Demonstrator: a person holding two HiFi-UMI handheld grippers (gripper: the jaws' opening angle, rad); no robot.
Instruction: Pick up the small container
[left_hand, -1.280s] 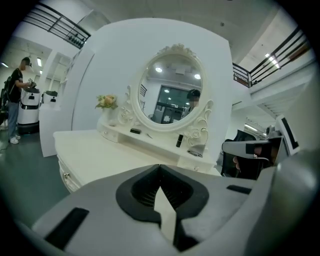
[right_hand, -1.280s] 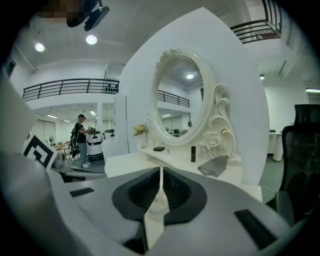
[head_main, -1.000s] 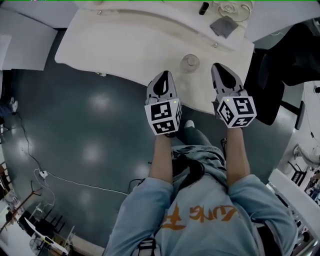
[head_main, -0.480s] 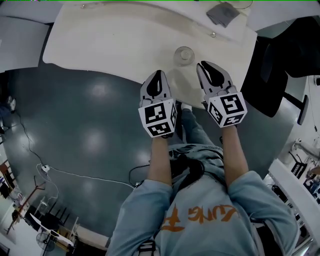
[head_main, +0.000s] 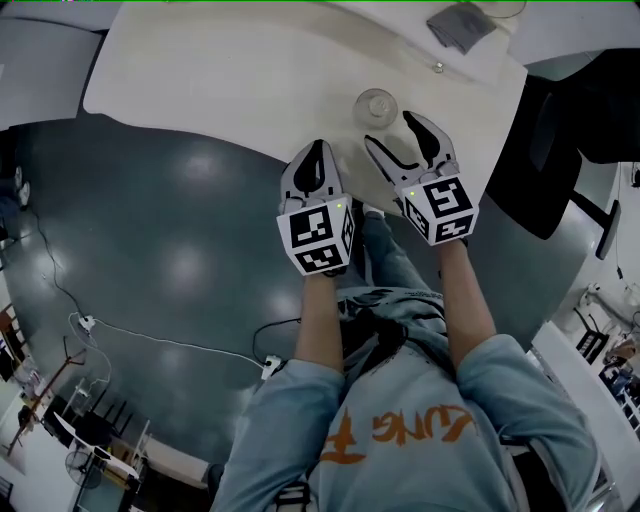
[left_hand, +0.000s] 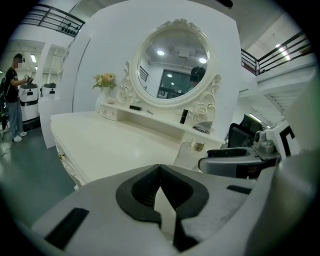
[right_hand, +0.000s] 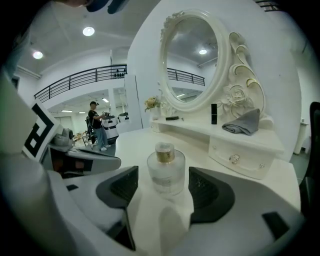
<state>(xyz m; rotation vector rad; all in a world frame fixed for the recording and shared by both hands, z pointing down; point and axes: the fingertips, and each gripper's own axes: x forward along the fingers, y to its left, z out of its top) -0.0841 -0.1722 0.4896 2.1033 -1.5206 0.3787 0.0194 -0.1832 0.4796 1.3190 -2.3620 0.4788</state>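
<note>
The small container (right_hand: 166, 172), round frosted glass with a gold neck, stands on the smooth white surface (head_main: 230, 70) between the opening jaws of the right hand-held gripper (head_main: 393, 132), untouched. The left hand-held gripper (head_main: 316, 150) is clenched, empty. A gray cloth (right_hand: 242, 124) lies behind.

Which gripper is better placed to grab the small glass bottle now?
Right gripper: its opening jaws frame the small glass bottle, just beyond their tips, untouched. Left gripper is shut, aimed beside it.

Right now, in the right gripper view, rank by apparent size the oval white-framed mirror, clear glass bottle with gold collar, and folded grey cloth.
1. mirror
2. glass bottle (nearness enlarges it)
3. grey cloth
</note>
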